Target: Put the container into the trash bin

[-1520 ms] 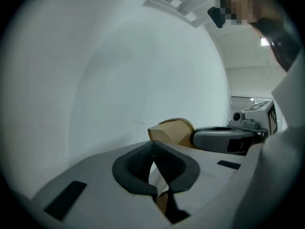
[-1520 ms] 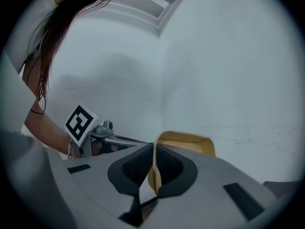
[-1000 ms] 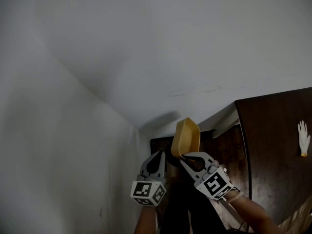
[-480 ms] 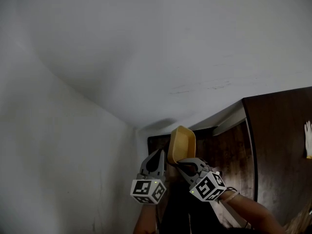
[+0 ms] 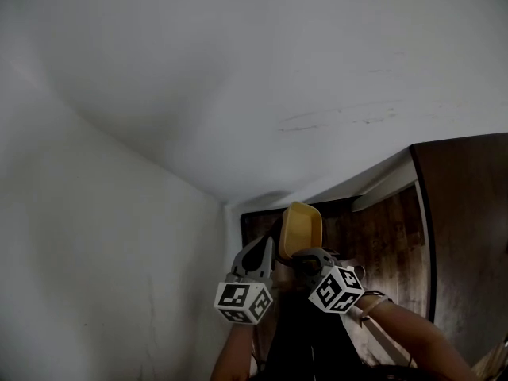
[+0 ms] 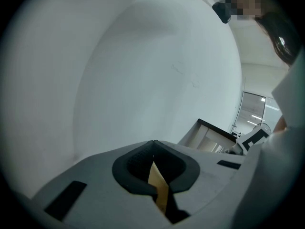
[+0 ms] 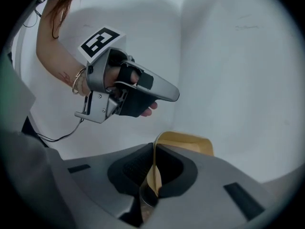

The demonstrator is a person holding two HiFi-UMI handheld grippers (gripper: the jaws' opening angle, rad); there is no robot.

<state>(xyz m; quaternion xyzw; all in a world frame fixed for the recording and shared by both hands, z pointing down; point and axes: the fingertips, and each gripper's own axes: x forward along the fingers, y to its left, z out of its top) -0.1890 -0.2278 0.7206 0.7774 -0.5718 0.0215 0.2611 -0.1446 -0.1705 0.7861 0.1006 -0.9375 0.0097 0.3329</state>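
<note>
Head view: the yellow container (image 5: 302, 228) rises beyond the fingers of the right gripper (image 5: 298, 254); no bin shows

Left gripper view: the left gripper (image 6: 153, 162) has its fingers closed on a tan sliver (image 6: 160, 191)

Right gripper view: the fingers clamp the container's wall; the person should release only above the bin

Indoor room, likely an office or institutional building. Bare white walls (image 5: 238, 70) meet in a corner, with a dark wooden panel (image 5: 464, 228) at the right edge. The left gripper view shows an opening onto a corridor with ceiling light strips (image 6: 260, 100).
</note>
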